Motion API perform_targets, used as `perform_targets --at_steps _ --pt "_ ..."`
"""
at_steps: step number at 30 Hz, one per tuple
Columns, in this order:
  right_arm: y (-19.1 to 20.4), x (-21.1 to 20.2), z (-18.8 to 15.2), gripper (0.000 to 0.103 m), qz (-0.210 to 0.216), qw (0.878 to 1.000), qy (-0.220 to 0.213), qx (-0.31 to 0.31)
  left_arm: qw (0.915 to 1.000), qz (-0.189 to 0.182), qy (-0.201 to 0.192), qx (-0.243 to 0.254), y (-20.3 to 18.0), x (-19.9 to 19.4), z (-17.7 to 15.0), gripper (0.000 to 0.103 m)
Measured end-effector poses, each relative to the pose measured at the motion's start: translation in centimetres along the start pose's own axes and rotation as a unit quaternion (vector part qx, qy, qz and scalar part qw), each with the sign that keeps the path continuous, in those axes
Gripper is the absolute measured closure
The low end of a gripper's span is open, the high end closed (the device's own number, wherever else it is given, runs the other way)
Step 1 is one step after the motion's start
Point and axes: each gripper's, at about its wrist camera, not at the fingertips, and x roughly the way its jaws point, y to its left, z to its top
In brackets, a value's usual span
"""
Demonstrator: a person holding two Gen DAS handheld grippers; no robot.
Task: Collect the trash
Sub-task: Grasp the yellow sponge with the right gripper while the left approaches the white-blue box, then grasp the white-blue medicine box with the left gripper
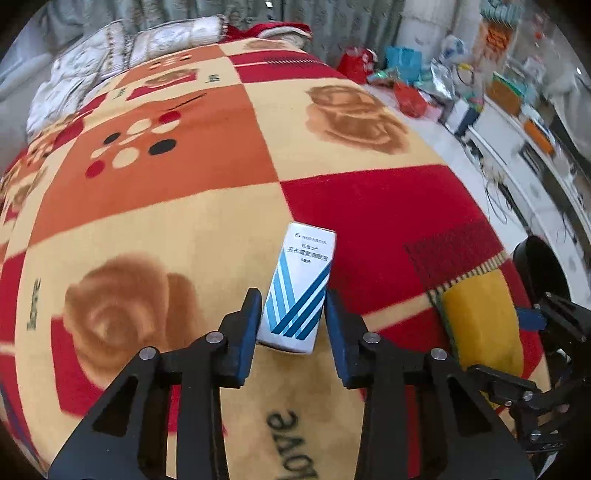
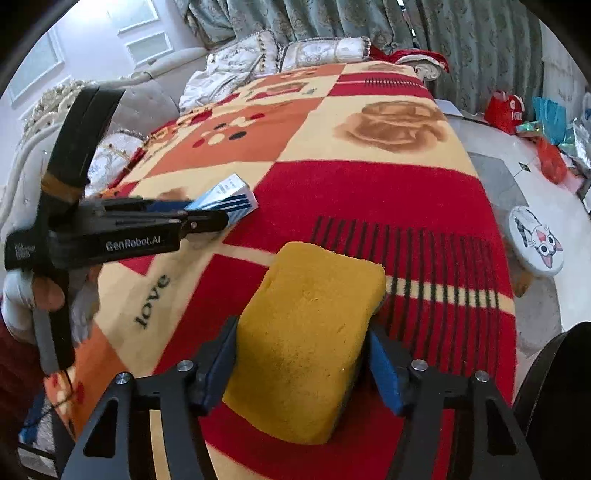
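A white carton with blue stripes (image 1: pixel 299 291) lies on the patterned blanket (image 1: pixel 166 206). My left gripper (image 1: pixel 291 306) has its blue pads against both sides of the carton's near end, shut on it. The carton (image 2: pixel 225 199) and the left gripper (image 2: pixel 207 218) also show in the right wrist view. A yellow sponge (image 2: pixel 306 339) with a dark underside lies on the blanket (image 2: pixel 369 192). My right gripper (image 2: pixel 301 350) has its pads against the sponge's two sides, shut on it. The sponge (image 1: pixel 480 317) shows at the right in the left wrist view.
Pillows (image 2: pixel 258 55) and curtains (image 2: pixel 443 33) are at the blanket's far end. A round cat-print stool (image 2: pixel 535 236) stands on the floor to the right. Bags and clutter (image 1: pixel 424 77) sit on the floor beyond. A dark round object (image 2: pixel 554 387) is at the lower right.
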Motion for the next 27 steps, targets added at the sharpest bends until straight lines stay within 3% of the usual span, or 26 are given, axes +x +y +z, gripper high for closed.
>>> perform_targets --at_steps 6,11,15,21,27 --pt "0.0 -2.9 -0.5 0.040 0.000 1.000 -0.020 -0.001 0.9981 -0.015 -0.015 -0.058 -0.9 -2.8 -1.9 0.076" --pt "-0.2 -4.3 -1.2 0.040 -0.003 1.000 -0.024 -0.003 0.9979 -0.016 -0.028 -0.056 -2.5 -4.5 -3.3 0.076" --pt "-0.5 -5.0 -2.0 0.040 0.002 1.000 -0.020 -0.001 0.9981 -0.033 -0.005 -0.052 -3.3 -4.2 -4.1 0.076" --pt "-0.6 -5.0 -3.2 0.039 0.012 1.000 -0.010 0.005 0.9986 -0.017 0.020 -0.045 -4.2 -2.2 -4.8 0.074" --pt "-0.8 -5.7 -3.8 0.039 0.010 1.000 -0.013 0.006 0.9974 -0.006 0.007 -0.072 -4.3 -1.6 -5.3 0.076"
